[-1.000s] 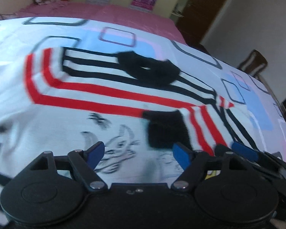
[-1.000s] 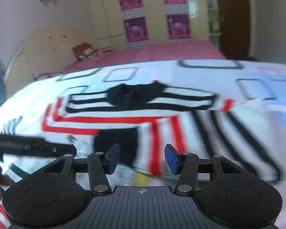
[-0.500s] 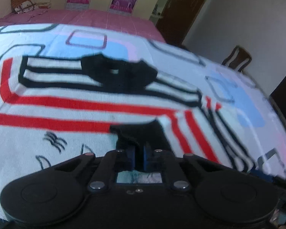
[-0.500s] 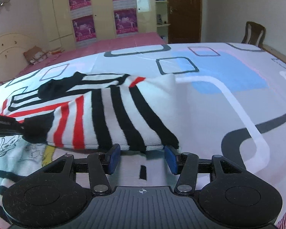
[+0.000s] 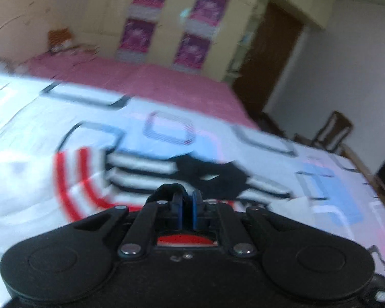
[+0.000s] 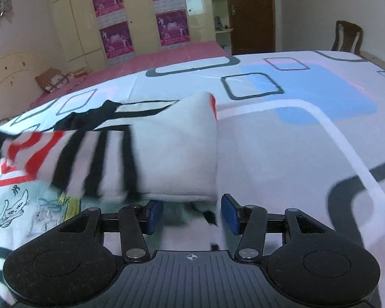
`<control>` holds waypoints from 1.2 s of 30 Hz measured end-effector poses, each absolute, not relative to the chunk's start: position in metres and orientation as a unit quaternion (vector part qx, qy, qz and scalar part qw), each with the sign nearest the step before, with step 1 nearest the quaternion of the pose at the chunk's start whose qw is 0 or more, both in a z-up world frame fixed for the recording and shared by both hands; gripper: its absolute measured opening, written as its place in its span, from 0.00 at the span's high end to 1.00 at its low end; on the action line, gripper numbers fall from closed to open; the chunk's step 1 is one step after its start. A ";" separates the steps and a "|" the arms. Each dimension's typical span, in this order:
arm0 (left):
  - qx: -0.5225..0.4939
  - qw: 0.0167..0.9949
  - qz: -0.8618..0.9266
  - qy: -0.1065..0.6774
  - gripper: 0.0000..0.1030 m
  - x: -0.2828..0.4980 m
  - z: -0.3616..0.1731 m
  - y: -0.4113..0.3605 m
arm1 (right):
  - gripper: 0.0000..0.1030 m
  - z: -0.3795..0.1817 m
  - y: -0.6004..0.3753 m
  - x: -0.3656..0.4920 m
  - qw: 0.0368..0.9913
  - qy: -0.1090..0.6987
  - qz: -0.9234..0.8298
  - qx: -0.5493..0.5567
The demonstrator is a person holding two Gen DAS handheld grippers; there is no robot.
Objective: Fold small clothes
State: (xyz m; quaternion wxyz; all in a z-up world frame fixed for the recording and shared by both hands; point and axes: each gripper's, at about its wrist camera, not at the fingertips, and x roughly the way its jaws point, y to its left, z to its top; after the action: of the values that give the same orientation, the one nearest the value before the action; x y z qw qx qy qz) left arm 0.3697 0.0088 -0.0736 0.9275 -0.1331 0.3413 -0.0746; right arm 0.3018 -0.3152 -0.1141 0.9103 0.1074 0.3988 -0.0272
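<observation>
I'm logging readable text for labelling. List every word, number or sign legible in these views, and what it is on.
Nothing reads clearly.
Purple posters on the wardrobe doors: print too small.
Sweater cartoon print: small marks beside the drawing, illegible.
Right gripper body: a crosshair mark, no text.

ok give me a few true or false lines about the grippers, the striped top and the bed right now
1. The left gripper is closed on black fabric of the striped top. True.
2. The right gripper is clamped on the sleeve. False: its fingers stand apart, with the folded sleeve just ahead of them.
3. The top lies on a bedsheet printed with rounded squares. True.
4. The top is plain green. False: it is white with red and black stripes and a black collar.
5. A wooden chair stands beyond the bed. True.
</observation>
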 end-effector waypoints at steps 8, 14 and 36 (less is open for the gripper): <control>-0.111 0.910 -0.029 0.398 0.94 0.366 -0.129 0.018 | 0.85 -0.119 -0.323 0.295 0.911 0.402 -0.037 0.080; -0.064 0.910 -0.006 0.410 0.83 0.363 -0.127 0.013 | 0.85 -0.113 -0.327 0.286 0.906 0.415 -0.021 0.083; -0.034 0.920 -0.031 0.389 0.72 0.375 -0.138 -0.027 | 0.51 -0.115 -0.367 0.412 0.904 0.400 0.001 0.148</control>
State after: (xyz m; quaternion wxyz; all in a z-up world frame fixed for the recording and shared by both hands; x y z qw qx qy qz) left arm 0.3745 -0.0271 -0.1384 0.9201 -0.0341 0.3890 -0.0306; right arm 0.4123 -0.3674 -0.1147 0.9043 0.1481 0.4003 0.0006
